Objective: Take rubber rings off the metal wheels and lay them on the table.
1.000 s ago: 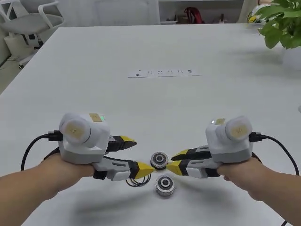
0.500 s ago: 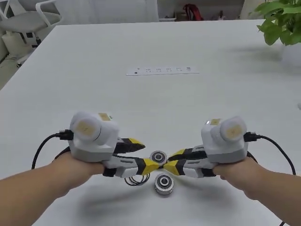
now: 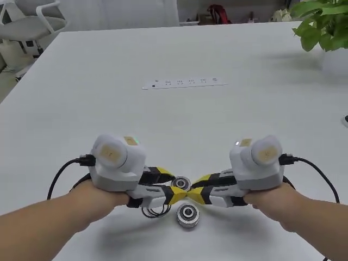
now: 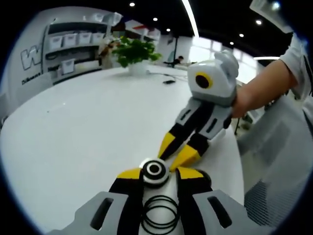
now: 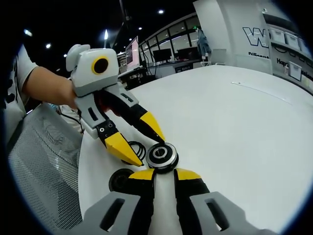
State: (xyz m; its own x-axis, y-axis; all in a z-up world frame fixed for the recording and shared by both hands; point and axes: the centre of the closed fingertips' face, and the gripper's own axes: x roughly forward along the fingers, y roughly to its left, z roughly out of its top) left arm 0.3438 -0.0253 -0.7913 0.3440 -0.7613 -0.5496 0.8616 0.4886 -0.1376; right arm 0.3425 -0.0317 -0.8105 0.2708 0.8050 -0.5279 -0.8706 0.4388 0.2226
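A metal wheel (image 3: 181,183) stands on the white table (image 3: 174,125) between both grippers. My left gripper (image 3: 173,185) is open, and its yellow tips flank the wheel (image 4: 154,171) on either side. My right gripper (image 3: 192,192) points at the wheel (image 5: 162,155) from the other side. Its tips sit just short of the rim, a narrow gap apart. A second wheel (image 3: 187,214) lies flat nearer to me. Black rubber rings (image 3: 155,209) lie on the table under my left gripper (image 4: 160,174), seen as stacked rings (image 4: 159,215).
A white power strip (image 3: 184,83) lies at mid-table. A potted plant (image 3: 321,27) stands at the far right corner. A white chair (image 3: 32,22) is beyond the left edge. Cables trail from both grippers toward me.
My left gripper has moved right and its jaws have narrowed around the upright wheel. My right gripper has edged left to the wheel. The head camera has tilted slightly.
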